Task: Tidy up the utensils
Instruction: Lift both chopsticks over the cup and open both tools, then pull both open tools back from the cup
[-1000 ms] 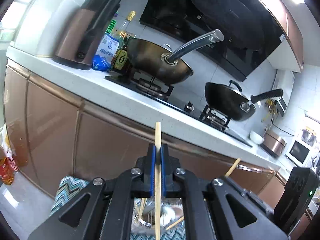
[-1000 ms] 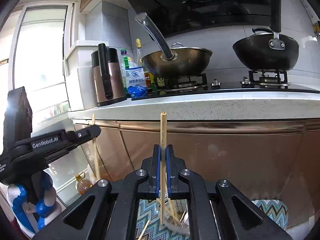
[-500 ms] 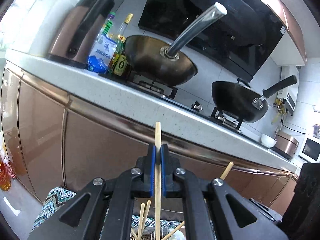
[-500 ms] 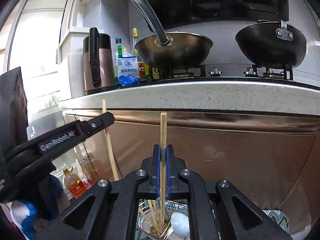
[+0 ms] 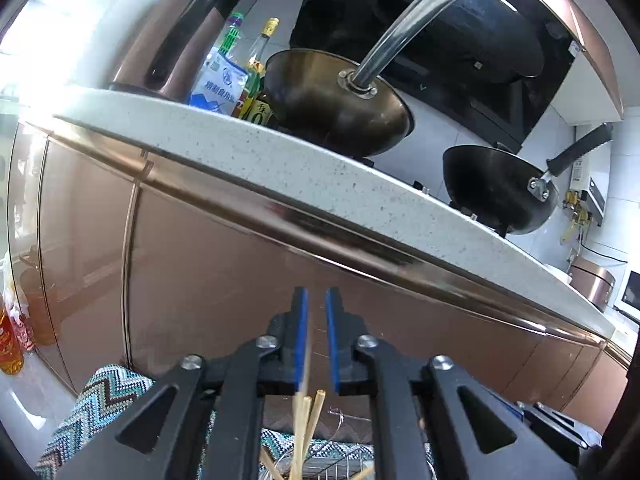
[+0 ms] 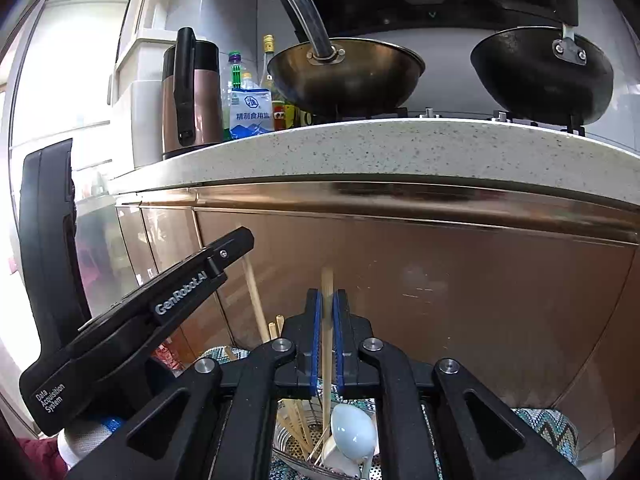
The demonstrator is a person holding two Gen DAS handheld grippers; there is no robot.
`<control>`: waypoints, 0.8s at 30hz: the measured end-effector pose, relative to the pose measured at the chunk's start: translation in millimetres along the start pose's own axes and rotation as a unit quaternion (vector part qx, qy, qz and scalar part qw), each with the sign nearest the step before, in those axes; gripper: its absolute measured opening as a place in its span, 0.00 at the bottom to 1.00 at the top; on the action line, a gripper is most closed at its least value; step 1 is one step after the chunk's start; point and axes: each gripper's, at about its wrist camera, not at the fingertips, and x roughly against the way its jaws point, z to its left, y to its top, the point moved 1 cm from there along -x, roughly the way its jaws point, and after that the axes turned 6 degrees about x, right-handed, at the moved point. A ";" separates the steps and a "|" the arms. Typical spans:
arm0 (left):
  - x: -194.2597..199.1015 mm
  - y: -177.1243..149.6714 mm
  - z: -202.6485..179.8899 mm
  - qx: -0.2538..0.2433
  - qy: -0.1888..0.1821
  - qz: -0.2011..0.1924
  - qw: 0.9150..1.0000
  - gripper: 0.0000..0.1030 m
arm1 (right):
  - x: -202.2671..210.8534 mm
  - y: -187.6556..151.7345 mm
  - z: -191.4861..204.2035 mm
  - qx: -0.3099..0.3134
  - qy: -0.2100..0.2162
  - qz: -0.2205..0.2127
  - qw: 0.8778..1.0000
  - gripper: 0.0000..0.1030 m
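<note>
My left gripper [image 5: 316, 336] is open; a blurred wooden chopstick [image 5: 301, 404] drops out below its blue pads toward other chopsticks [image 5: 314, 416] in a wire holder [image 5: 340, 420]. My right gripper [image 6: 327, 336] has its pads slightly apart around a blurred chopstick [image 6: 327, 344] that slides down between them. Below it a perforated metal utensil holder [image 6: 296, 456] contains chopsticks [image 6: 294, 420] and a white ceramic spoon [image 6: 354, 432]. The left gripper body [image 6: 152, 312] shows at the left of the right wrist view, with a chopstick [image 6: 254, 300] under it.
A copper-coloured cabinet front [image 6: 440, 280] and speckled counter edge [image 6: 400, 148] stand close ahead. On the counter are two woks [image 6: 346, 76] [image 6: 542, 76], a thermos [image 6: 188, 96], a salt bag [image 6: 251, 114] and bottles. A zigzag-patterned cloth [image 5: 96, 408] lies under the holder.
Both grippers sank lower and nearer the cabinet. The left pads opened and its chopstick dropped toward the holder. The right pads loosened and its chopstick is slipping down.
</note>
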 end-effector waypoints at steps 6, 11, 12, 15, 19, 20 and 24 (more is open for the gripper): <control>36.2 23.7 -1.1 -0.015 -0.001 -0.012 1.000 0.27 | 24.9 7.2 5.7 0.002 -0.019 -0.012 1.000 0.24; 73.3 45.1 -2.0 -0.030 0.014 -0.022 0.999 0.28 | 57.9 18.6 13.3 -0.005 -0.032 -0.029 0.999 0.27; 82.0 49.1 -2.1 -0.032 0.015 -0.023 0.999 0.29 | 64.2 21.1 15.8 -0.005 -0.034 -0.032 0.999 0.29; 113.7 64.6 -3.7 -0.043 0.030 -0.029 0.998 0.37 | 93.7 30.8 27.1 -0.001 -0.048 -0.049 0.998 0.37; 155.6 85.3 -4.8 -0.052 0.043 -0.035 0.997 0.42 | 131.0 41.5 41.4 0.003 -0.063 -0.073 0.995 0.48; 162.5 89.0 -4.8 -0.053 0.043 -0.035 0.997 0.43 | 140.7 44.1 45.8 0.004 -0.067 -0.080 0.995 0.50; 208.6 104.9 -4.7 -0.058 0.051 -0.048 0.996 0.47 | 179.0 48.2 66.8 0.013 -0.077 -0.097 0.992 0.54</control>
